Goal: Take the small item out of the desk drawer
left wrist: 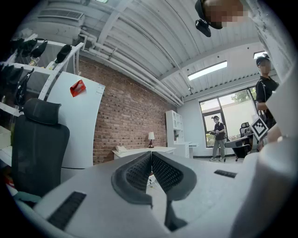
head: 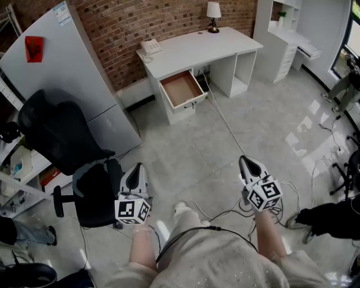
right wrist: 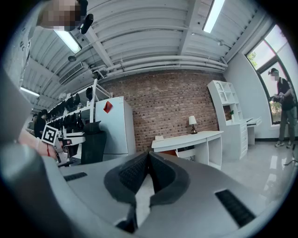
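Left tongs point(head: 136, 167) and right tongs point(head: 246, 160) pinched closed, empty, held level, aimed at open drawer point(head: 181, 89) well ahead: likely approach posture.

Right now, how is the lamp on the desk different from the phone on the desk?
The lamp stands upright; the phone lies low and flat. The lamp has a dark base under a white shade; the phone is pale all over. In the head view the lamp is further right than the phone. Both sit on the white desk.
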`<action>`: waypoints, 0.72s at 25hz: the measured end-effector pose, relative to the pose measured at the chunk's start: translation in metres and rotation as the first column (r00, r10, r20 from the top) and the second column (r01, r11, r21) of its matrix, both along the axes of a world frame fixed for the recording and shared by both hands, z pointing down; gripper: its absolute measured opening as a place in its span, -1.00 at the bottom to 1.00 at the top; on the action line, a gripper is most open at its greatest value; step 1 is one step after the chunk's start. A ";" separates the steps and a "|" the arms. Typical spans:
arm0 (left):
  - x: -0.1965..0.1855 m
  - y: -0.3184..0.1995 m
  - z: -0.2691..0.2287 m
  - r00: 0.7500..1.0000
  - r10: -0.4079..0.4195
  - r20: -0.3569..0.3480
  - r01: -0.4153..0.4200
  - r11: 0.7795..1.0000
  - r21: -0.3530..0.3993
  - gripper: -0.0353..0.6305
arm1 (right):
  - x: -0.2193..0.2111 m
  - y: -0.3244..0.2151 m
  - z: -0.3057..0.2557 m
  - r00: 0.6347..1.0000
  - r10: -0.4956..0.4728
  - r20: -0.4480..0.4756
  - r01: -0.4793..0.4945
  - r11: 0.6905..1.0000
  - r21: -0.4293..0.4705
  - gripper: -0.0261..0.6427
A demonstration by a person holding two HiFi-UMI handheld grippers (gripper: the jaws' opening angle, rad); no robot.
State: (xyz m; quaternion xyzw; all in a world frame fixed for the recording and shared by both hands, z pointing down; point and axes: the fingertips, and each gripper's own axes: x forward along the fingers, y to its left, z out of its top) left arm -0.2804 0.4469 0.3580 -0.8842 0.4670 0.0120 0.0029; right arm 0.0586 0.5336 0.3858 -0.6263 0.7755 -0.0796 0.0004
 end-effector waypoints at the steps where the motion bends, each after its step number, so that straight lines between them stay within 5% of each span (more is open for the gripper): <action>1: 0.001 -0.002 0.000 1.000 0.000 -0.001 0.000 1.000 0.002 -0.88 | 0.002 -0.001 0.000 1.000 0.001 0.000 -0.001 1.000 0.000 -0.91; 18: 0.026 -0.021 0.002 1.000 0.024 0.013 -0.024 1.000 -0.007 -0.88 | 0.023 -0.017 0.010 1.000 0.012 0.012 -0.012 1.000 -0.010 -0.91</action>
